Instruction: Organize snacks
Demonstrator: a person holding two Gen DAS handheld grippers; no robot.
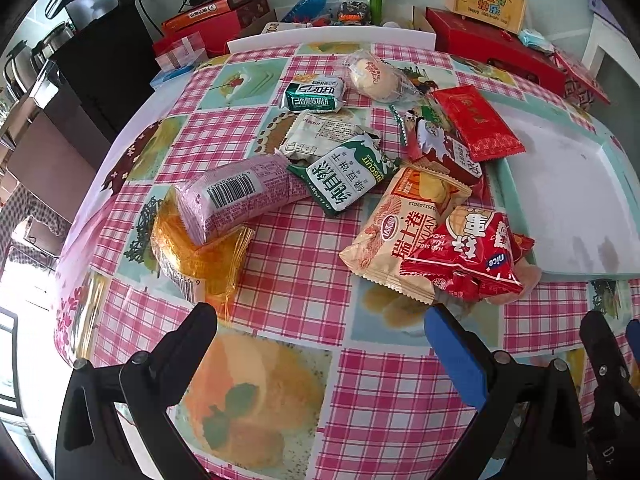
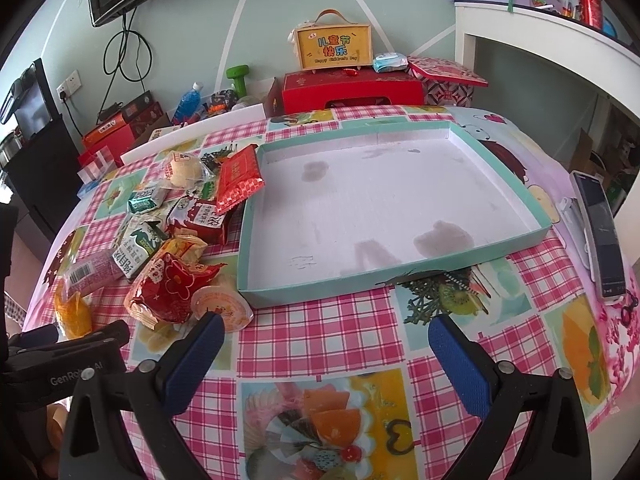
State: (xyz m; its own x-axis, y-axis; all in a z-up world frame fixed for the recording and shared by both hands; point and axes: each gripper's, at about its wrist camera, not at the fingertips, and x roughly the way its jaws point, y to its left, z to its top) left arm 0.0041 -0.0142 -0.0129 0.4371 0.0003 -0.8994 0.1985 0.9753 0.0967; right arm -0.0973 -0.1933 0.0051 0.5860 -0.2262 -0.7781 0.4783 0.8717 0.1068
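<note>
Left wrist fisheye shows the snack pile spread across the checkered counter (image 1: 288,280), all of it to the left of the shallow teal-rimmed tray (image 1: 516,196). Farthest left of the tray lies an orange-wrapped packet (image 1: 192,256) with a pink packet (image 1: 236,196) leaning on it, its long axis running up toward the tray. Nearer the tray sits a green-and-white biscuit pack (image 1: 348,172), then a tan snack bag (image 1: 404,224) and a red bag (image 1: 472,256) touching the tray's near corner. The left gripper (image 1: 320,340) hangs open and empty, just short of the tan bag, which lies ahead and slightly right of it.

In the right wrist view the right gripper (image 2: 326,340) is also spread wide with nothing in it, aimed at the tray's near wall (image 2: 360,284); a jelly cup (image 2: 222,306) sits beside its left finger. The left gripper looks better placed for the pile, and the tray is bare.
</note>
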